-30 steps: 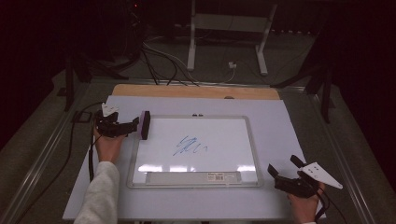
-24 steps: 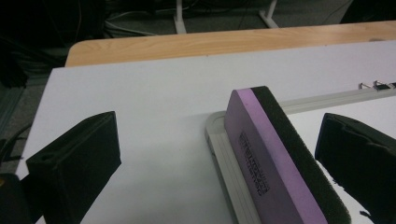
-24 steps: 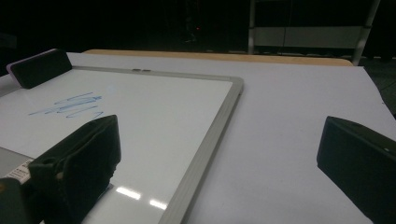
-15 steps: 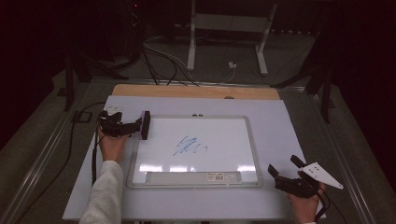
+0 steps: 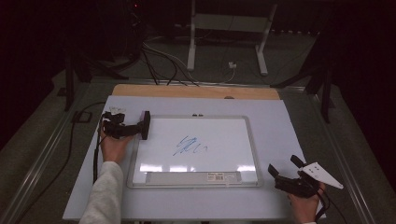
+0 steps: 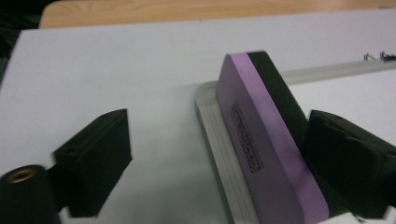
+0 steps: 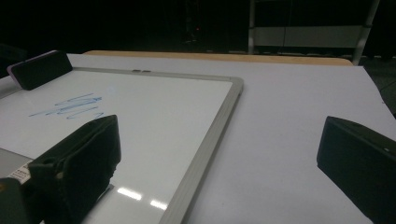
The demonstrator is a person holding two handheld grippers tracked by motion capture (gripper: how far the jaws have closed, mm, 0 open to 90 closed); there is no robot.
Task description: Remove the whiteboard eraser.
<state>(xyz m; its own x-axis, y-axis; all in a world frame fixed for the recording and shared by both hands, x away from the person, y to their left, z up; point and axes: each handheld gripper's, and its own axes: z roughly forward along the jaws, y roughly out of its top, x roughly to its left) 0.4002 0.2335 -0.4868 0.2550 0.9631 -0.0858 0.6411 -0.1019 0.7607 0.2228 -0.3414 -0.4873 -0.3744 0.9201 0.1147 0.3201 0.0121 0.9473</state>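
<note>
left gripper [image 5: 140, 127]: jaws wide, eraser [image 6: 266, 140] apparently released at whiteboard [image 5: 252, 154] left edge | since 1.0 s: nudged nearer | right gripper [image 5: 286, 170]: wide, empty | scribble [image 5: 190, 145] unwiped

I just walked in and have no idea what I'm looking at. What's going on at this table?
A person sits at a table holding a two-jaw gripper in each hand. The left gripper has a purple-and-black eraser standing between its jaws at the whiteboard's left frame; one jaw touches it, the other stands clear. A blue scribble sits mid-board, unerased. The right gripper rests open off the board's lower right corner, holding nothing.
</note>
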